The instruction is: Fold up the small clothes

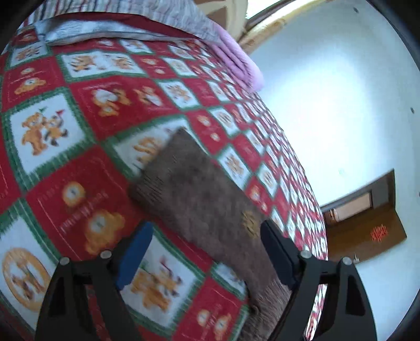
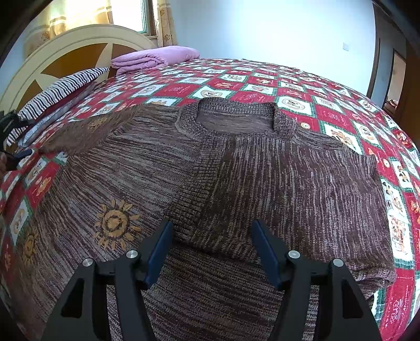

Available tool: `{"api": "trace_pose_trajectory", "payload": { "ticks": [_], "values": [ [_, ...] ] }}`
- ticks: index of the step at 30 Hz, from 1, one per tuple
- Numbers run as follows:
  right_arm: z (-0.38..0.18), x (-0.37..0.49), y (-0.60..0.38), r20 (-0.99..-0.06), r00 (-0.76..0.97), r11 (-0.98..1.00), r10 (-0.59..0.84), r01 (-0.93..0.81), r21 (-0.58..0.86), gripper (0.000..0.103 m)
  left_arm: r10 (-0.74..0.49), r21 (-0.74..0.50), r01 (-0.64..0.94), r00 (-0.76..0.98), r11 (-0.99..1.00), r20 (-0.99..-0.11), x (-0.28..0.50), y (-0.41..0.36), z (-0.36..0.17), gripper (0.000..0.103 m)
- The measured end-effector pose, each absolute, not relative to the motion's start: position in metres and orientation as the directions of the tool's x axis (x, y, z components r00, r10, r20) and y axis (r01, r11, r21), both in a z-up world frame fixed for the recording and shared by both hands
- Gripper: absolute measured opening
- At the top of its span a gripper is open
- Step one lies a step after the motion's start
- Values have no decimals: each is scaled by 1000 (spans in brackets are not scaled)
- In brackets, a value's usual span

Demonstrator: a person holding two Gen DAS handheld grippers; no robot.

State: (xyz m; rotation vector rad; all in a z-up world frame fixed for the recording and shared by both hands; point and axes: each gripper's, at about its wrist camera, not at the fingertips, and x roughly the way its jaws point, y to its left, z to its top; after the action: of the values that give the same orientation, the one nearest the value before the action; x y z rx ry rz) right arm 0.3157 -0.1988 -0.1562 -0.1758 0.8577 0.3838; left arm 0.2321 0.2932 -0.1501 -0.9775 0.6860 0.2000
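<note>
My bed is spread with a red, white and green bear quilt (image 2: 262, 81). At its head I see a cream and orange headboard (image 2: 65, 52), a striped pillow (image 2: 60, 91) and a folded pink blanket (image 2: 152, 59). Daylight comes through a curtained window (image 2: 136, 15). The wall (image 1: 328, 105) is white, with a brown door (image 1: 367, 220).

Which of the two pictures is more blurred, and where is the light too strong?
Left wrist view: motion blur smears the bedspread and the brown sweater, and the white wall is washed out. Right wrist view: the sweater knit is sharp; only the window glares; fisheye bends the bed.
</note>
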Motion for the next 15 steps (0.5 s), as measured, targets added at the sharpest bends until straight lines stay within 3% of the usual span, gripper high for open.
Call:
{"api": "trace_pose_trajectory", "payload": {
  "ticks": [8, 15],
  "values": [
    [-156, 315, -196, -763, 598, 918, 244, -395, -16, 66, -126, -677, -522, 737, 518, -664, 247, 301, -186, 84],
    [-157, 314, -196, -763, 601, 919, 239, -393, -22, 66, -15, -622, -542, 747, 565, -665, 265, 314, -185, 80]
  ]
}}
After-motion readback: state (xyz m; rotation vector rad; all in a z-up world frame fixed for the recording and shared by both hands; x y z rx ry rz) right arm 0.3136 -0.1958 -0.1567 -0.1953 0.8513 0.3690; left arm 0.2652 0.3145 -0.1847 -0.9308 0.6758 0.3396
